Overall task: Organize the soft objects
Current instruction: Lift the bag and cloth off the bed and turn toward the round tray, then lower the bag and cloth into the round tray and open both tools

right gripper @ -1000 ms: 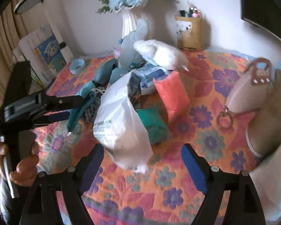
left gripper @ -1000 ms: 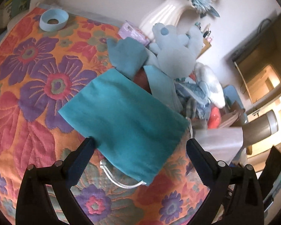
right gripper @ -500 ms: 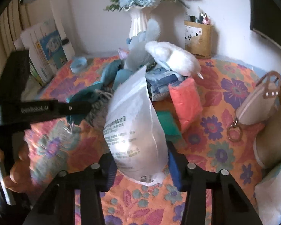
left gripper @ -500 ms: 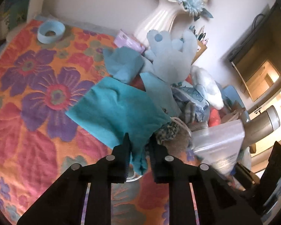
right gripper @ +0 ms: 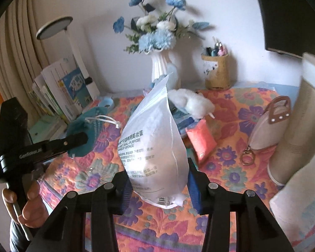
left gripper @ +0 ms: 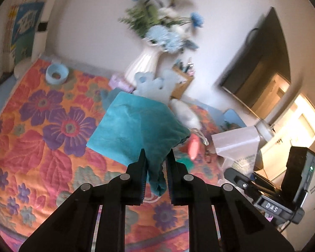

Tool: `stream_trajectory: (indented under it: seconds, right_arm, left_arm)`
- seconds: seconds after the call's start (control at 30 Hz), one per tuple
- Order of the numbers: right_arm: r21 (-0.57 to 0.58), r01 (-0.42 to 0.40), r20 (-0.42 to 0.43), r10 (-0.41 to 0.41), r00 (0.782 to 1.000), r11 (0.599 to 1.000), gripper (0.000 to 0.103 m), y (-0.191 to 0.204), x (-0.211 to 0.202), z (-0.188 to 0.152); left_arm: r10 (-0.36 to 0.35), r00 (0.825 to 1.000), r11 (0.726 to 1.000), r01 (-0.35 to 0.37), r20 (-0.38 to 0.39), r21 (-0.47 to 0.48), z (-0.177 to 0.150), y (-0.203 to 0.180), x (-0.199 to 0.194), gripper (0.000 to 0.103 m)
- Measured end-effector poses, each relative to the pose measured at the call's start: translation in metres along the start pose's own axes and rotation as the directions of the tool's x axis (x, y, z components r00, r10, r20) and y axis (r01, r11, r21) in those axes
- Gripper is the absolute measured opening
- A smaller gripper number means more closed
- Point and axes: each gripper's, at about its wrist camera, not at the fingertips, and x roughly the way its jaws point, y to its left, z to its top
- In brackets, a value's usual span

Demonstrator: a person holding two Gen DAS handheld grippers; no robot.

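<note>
left wrist view: our left hand-held gripper [left gripper: 155, 157] pinches the teal pouch [left gripper: 136, 126], lifted over the worktop [left gripper: 31, 136]; soft pile behind blurred. right hand-held gripper [right gripper: 158, 173] clamps the white bag [right gripper: 155, 147], hiding the pile.

The flowers [left gripper: 157, 27] at twelve o'clock are smeared by blur; the pale plush toy [left gripper: 155, 84] is half hidden by the teal pouch [left gripper: 136, 126].
</note>
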Motion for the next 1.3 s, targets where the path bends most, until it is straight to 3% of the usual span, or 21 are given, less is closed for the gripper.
stream_trajectory:
  seconds: [0.13, 0.23, 0.33, 0.57, 0.73, 0.93, 1.13, 1.3]
  right_arm:
    - [0.017, 0.016, 0.004, -0.016, 1.000, 1.000, 0.044, -0.012, -0.023, 0.000]
    - [0.048, 0.049, -0.033, -0.048, 0.998, 0.998, 0.044, -0.031, -0.038, -0.004]
    - [0.113, 0.035, -0.076, -0.026, 0.997, 0.993, 0.044, -0.063, -0.058, -0.011]
    - [0.242, 0.109, -0.077, -0.093, 0.993, 0.964, 0.044, -0.144, -0.130, -0.030]
    - [0.325, 0.190, -0.011, -0.197, 0.980, 0.926, 0.044, -0.194, -0.179, -0.036]
    - [0.407, 0.223, 0.060, -0.270, 0.961, 0.886, 0.044, -0.245, -0.202, -0.026]
    - [0.512, 0.246, 0.068, -0.324, 0.944, 0.823, 0.044, -0.307, -0.188, -0.005]
    - [0.597, 0.267, 0.003, -0.335, 0.942, 0.757, 0.044, -0.359, -0.158, 0.010]
  left_arm:
    - [-0.034, 0.999, 0.997, 0.035, -0.006, 0.071, -0.007, -0.035, -0.004, 0.013]
    - [-0.066, 0.997, 0.989, 0.072, -0.050, 0.128, -0.020, -0.066, 0.005, 0.013]
    - [-0.099, 0.989, 0.974, 0.119, -0.108, 0.194, -0.039, -0.101, 0.017, 0.013]
    - [-0.222, 0.957, 0.913, 0.271, -0.184, 0.304, -0.066, -0.189, 0.034, 0.013]
    - [-0.287, 0.924, 0.846, 0.369, -0.253, 0.385, -0.072, -0.256, 0.056, 0.013]
    - [-0.322, 0.903, 0.789, 0.422, -0.284, 0.447, -0.064, -0.328, 0.097, 0.013]
    - [-0.279, 0.918, 0.776, 0.388, -0.282, 0.498, -0.055, -0.378, 0.151, 0.013]
    - [-0.197, 0.945, 0.795, 0.311, -0.263, 0.521, -0.052, -0.395, 0.197, 0.014]
